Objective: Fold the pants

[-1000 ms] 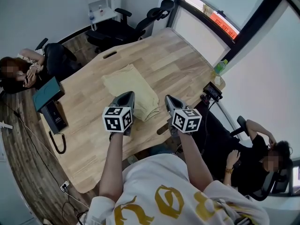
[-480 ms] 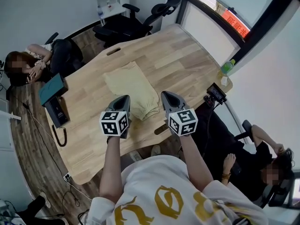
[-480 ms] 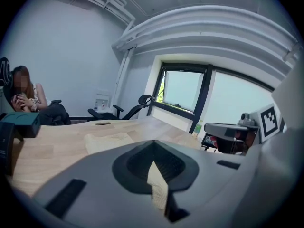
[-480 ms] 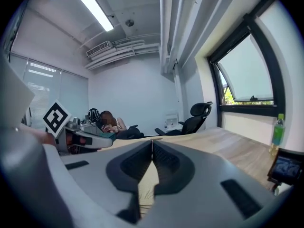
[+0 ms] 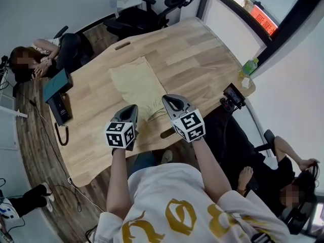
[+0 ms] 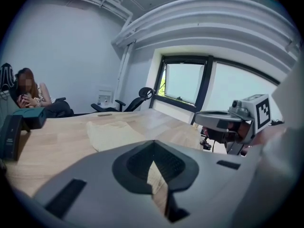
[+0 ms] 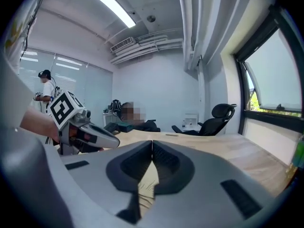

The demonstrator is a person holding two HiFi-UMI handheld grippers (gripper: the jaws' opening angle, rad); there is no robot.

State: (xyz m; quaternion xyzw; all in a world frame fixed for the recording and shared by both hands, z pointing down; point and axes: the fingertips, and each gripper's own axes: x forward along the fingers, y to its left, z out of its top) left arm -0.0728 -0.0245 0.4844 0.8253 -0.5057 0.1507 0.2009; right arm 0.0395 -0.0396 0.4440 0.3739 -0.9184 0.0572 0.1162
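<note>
1. Head view puts my two forearms nearest, each hand carrying a gripper over the near edge of the wooden tabletop (image 5: 202,59).
2. My left gripper (image 5: 131,110) has its jaws pressed together with nothing held. In the left gripper view only wood and a strip of cloth show past the closed tips.
3. My right gripper (image 5: 170,100) is also closed and empty, and its jaws meet in a thin line in the right gripper view. It sits beside the left one but apart from it, with its marker cube toward me.
4. Off the right edge, a seated person (image 5: 276,171) is about level with me.
5. The pants (image 5: 137,82) lie flat between the two tips and run away from them. They are pale yellow, with a bunched end by the near edge and the other end toward the middle of the tabletop. I cannot tell whether either tip touches the cloth.
6. At the left edge are a teal case (image 5: 56,85) and a black device (image 5: 61,113), whose cord loops toward the edge.
7. A green bottle (image 5: 249,66) stands at the right corner, and a small camera (image 5: 233,94) is just beside that edge.
8. Beyond the far edge stand black office chairs (image 5: 152,14), and another person (image 5: 38,59) sits off the far left corner.
</note>
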